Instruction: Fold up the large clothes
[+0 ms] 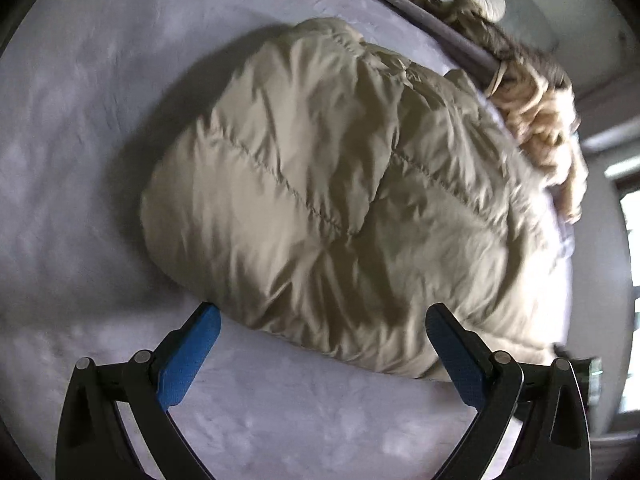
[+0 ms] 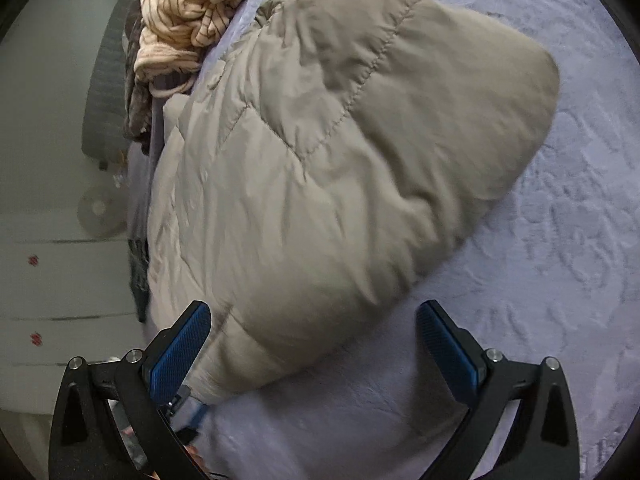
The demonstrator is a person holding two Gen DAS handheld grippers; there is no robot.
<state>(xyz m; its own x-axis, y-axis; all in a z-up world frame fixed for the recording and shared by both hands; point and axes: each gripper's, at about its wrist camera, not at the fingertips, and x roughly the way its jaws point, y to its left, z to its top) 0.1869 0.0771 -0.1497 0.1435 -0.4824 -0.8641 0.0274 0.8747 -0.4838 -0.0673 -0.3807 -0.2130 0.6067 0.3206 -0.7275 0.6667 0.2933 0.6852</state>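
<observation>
Currently between folds: puffer jacket lies bundled near the bed's edge by the striped garment, left gripper and right gripper both wide apart, empty; next, probably grab the near hem

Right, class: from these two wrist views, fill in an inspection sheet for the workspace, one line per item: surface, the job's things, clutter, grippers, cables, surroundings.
Surface: lavender bed cover, textured, bare around the coat.
Job's things: beige puffer coat, quilted, lying in a bulky, rounded bundle on the cover; how far it is folded cannot be told.
Clutter: striped cream garment heaped with darker clothes at the bed's edge beside the coat.
Grippers: left gripper open, empty, at the coat's near edge; right gripper open, empty, likewise.
Cables: nothing seen.
Surroundings: pale floor beside the bed, with a round whitish object on it; bright window at the left view's edge.
</observation>
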